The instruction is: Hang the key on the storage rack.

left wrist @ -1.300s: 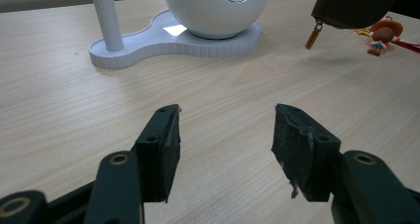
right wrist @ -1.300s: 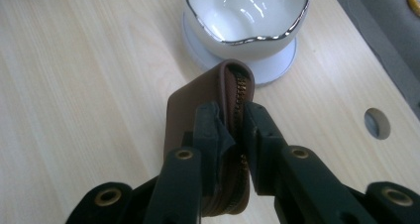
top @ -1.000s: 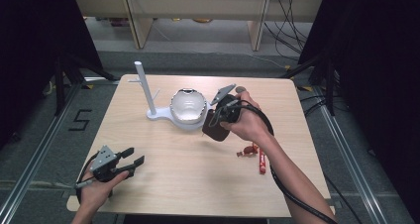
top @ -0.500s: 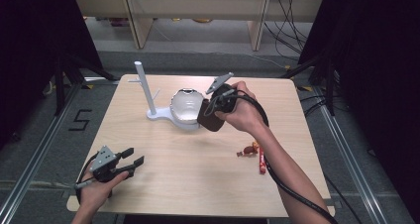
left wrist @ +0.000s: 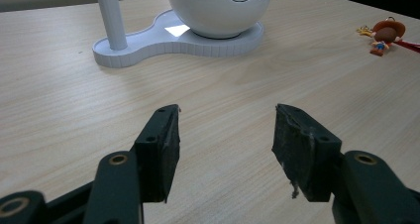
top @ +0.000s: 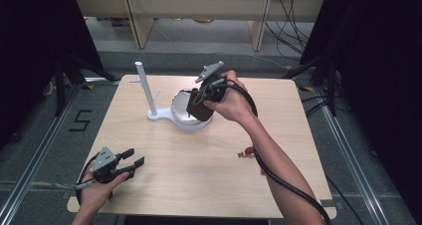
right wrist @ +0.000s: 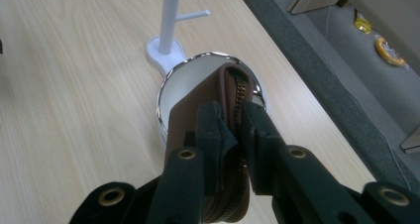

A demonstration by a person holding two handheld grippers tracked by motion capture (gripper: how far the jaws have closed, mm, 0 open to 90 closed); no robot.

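Observation:
My right gripper is shut on a brown zip wallet and holds it on edge just above the open mouth of a white round bowl. In the right gripper view the jaws pinch the wallet along its zipper, with the bowl's chrome rim right below. The bowl sits on a white base with a tall post. My left gripper rests open at the table's front left, with nothing between its fingers.
A small figure keychain with a red strap lies on the table to the right of centre, also in the left gripper view. The post carries short side pegs. Shelving and cables stand beyond the far edge.
My right gripper has carried the wallet up and to the left, from beside the bowl to over its mouth. The left gripper has stayed where it was.

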